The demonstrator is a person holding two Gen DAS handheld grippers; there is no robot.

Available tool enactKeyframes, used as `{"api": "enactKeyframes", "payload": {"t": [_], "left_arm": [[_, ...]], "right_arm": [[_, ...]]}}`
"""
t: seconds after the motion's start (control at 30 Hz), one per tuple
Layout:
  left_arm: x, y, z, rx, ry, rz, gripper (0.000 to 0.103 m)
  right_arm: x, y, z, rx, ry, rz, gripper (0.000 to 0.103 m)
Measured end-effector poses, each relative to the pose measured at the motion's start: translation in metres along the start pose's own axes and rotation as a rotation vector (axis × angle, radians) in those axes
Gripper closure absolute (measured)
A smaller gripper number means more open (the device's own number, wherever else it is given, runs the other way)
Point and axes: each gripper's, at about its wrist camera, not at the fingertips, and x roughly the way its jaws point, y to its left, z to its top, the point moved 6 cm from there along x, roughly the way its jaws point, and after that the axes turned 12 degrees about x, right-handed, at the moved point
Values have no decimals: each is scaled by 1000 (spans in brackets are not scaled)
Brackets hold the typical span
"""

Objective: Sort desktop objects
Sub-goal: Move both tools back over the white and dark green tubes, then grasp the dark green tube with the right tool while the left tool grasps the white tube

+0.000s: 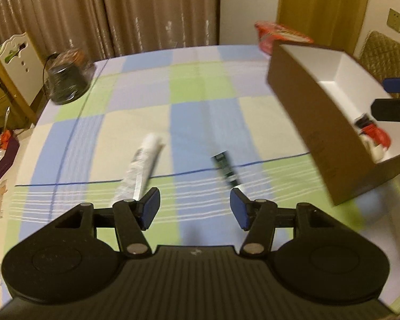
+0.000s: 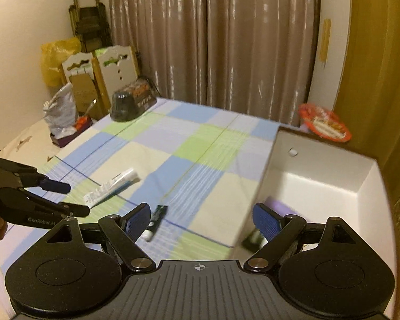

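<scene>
White printed tube (image 1: 142,164) and small dark green tube (image 1: 226,170) lying apart on the blue-green-cream checked tablecloth (image 1: 200,85). Left gripper (image 1: 194,208), jaws spread and empty, above both. Brown cardboard box with white interior (image 2: 320,176) beside them; right gripper (image 2: 201,220), spread and empty, at its near edge.

Tablecloth (image 1: 200,112): checked, pale blue, light green, cream & lavender blocks, w/ thin dark-blue lines and white stripes. Box (image 1: 306,122): brown outside, white inside; red & white item in it (image 1: 377,136). Tube (image 1: 141,165): white w/ grey print. Small stick (image 1: 225,169): dark green, white end. Gripper pads blue, bodies black (image 1: 194,208). Curtains (image 2: 213,40): shiny taupe-brown. Red-orange packet (image 2: 325,125) at far edge. Yellow bag (image 2: 53,58) by wall.
</scene>
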Motion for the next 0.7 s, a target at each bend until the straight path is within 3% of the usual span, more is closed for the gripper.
{"api": "enactKeyframes", "payload": {"t": [0.2, 0.3, 0.47, 0.57, 0.7], "left_arm": [[17, 48, -11, 26, 7, -26, 50], [30, 66, -10, 46, 1, -41, 50], [63, 83, -9, 87, 28, -85, 50], [80, 85, -9, 120, 39, -103, 50], [99, 86, -8, 148, 44, -123, 50]], "right_arm": [[44, 41, -6, 8, 56, -43, 16], [69, 53, -8, 5, 92, -65, 35], [109, 57, -21, 15, 167, -113, 35], [129, 57, -28, 26, 213, -123, 50], [154, 60, -37, 34, 267, -136, 51]]}}
